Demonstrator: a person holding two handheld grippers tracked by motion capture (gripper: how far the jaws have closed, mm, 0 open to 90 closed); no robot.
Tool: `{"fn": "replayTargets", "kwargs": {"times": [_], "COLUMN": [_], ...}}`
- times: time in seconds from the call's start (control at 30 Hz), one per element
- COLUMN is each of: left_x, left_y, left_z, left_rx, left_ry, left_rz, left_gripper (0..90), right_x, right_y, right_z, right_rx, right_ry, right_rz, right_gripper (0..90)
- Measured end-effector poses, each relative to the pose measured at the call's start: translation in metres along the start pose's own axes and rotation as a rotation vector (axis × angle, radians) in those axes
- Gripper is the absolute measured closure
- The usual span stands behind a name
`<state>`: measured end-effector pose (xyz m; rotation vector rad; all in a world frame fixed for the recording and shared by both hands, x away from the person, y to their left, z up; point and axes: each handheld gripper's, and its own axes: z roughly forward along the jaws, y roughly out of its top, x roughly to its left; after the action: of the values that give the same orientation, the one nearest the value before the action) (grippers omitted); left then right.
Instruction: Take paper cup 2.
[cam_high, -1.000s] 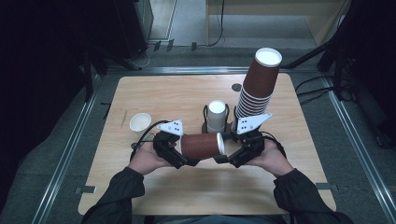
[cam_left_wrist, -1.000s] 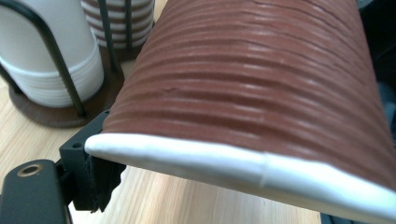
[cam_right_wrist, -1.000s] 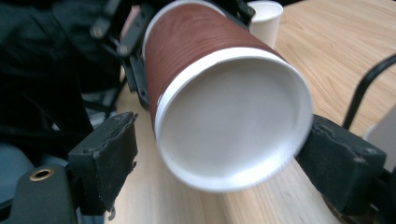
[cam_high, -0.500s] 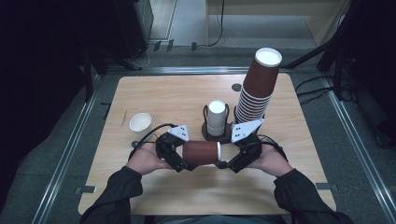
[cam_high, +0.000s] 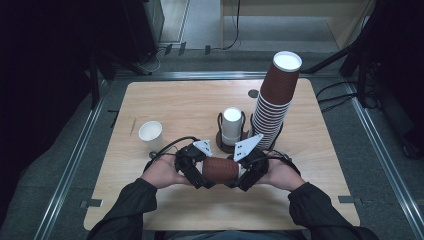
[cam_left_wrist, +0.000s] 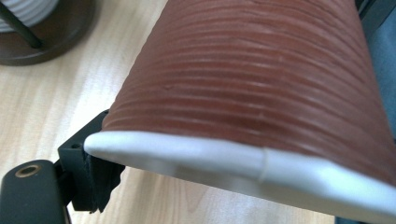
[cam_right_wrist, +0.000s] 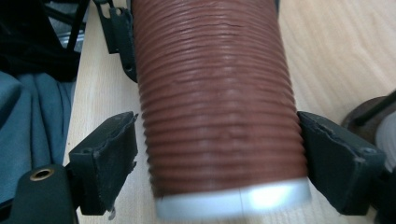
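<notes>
Brown ribbed paper cup (cam_high: 220, 169) lying sideways just above the light wooden tabletop (cam_high: 190, 105) near its front edge, clamped at one end by the left gripper (cam_high: 196, 169) and bracketed at the other by the right gripper (cam_high: 245, 172), jaws set wide, contact with the ribbed wall too close to call. Behind: tall leaning stack of brown paper cups (cam_high: 276, 100), white cup in dark round wire holder (cam_high: 232, 127), lone white paper cup (cam_high: 151, 135). Metal-railed table frame (cam_high: 70, 165), grey floor (cam_high: 210, 22), dark surroundings.

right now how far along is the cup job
Done: a tall stack of brown cups stands back right. In hand: one brown cup lies sideways, clamped between the left gripper and right gripper. Left, probably: placing it, then the white cup at the left and the holder cup.
</notes>
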<state>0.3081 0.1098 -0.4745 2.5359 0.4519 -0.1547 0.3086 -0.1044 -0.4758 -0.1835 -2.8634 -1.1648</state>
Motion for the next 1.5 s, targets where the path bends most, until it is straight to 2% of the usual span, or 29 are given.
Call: {"fn": "replayTargets", "kwargs": {"times": [0.13,0.27,0.33,0.4,0.53,0.63,0.9,1.23,1.5], "left_x": [-0.001,-0.001,-0.002,-0.003,-0.003,-0.003,0.001,0.003,0.003], "left_y": [0.002,0.002,0.002,0.001,0.000,0.000,-0.006,-0.013,-0.014], "left_z": [0.005,0.006,0.005,0.004,0.000,-0.004,-0.016,-0.027,-0.033], "left_rx": [0.029,0.037,0.030,0.003,-0.036,-0.058,-0.141,-0.211,-0.288], "left_ry": [-0.006,-0.005,0.011,0.028,0.030,0.042,0.032,0.037,0.017], "left_rz": [-0.002,-0.003,0.014,0.032,0.040,0.045,0.012,-0.020,-0.030], "left_gripper": [8.3,7.9,7.5,7.1,6.0,2.0,1.2,1.3,1.3], "right_x": [0.001,0.003,0.003,0.003,0.003,0.002,-0.002,-0.006,-0.008], "right_y": [0.002,0.003,0.002,0.002,0.002,0.003,0.000,-0.003,-0.005], "right_z": [0.008,0.012,0.012,0.012,0.008,0.004,-0.010,-0.027,-0.039], "right_rx": [0.021,0.038,0.041,0.041,0.014,0.001,-0.055,-0.124,-0.216], "right_ry": [-0.006,-0.001,-0.002,-0.011,-0.013,-0.013,-0.017,-0.037,-0.031], "right_rz": [-0.022,-0.028,-0.029,-0.038,-0.043,-0.022,0.005,0.031,0.051], "right_gripper": [16.9,19.4,19.8,20.6,20.9,20.8,20.7,20.6,20.6]}}
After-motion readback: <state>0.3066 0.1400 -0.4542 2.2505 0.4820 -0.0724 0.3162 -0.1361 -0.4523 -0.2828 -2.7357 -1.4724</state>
